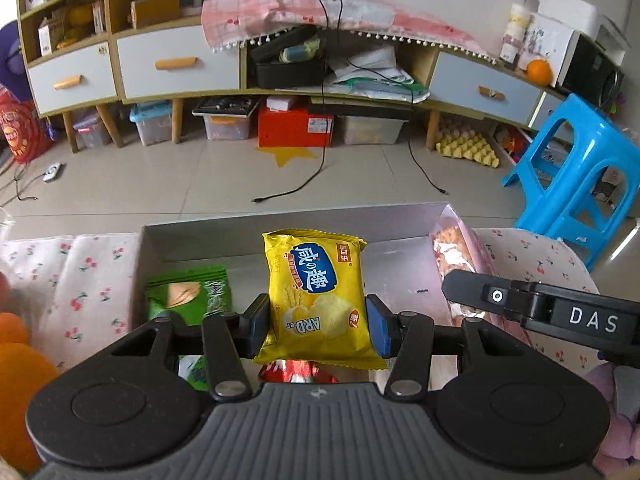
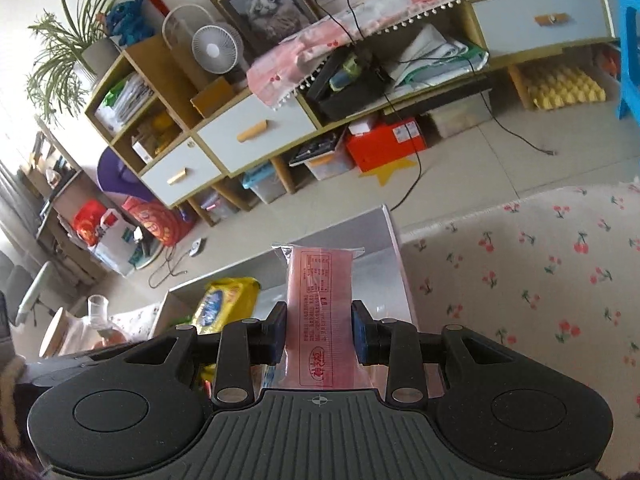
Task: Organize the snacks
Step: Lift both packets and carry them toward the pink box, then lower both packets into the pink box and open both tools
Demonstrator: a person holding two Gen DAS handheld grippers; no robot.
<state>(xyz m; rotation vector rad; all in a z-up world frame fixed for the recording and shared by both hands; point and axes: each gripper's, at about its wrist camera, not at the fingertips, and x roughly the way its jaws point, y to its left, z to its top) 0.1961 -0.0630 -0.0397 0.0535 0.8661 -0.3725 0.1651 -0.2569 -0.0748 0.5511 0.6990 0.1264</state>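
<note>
My left gripper (image 1: 316, 326) is shut on a yellow cracker packet (image 1: 318, 296) and holds it over the open white box (image 1: 200, 236). A green snack packet (image 1: 192, 296) lies in the box at the left, and a red packet (image 1: 296, 372) shows below the yellow one. My right gripper (image 2: 319, 334) is shut on a pink clear-wrapped snack packet (image 2: 320, 304), held upright at the box's right wall (image 2: 394, 248). The yellow packet (image 2: 224, 304) shows at the left in the right wrist view. The right gripper's arm (image 1: 540, 308) shows at the right in the left wrist view.
The box sits on a cherry-print cloth (image 2: 540, 280). Oranges (image 1: 16, 360) lie at the left edge. A blue plastic stool (image 1: 576, 176) stands on the floor to the right. A cabinet with drawers (image 1: 180, 64) and storage bins lines the far wall.
</note>
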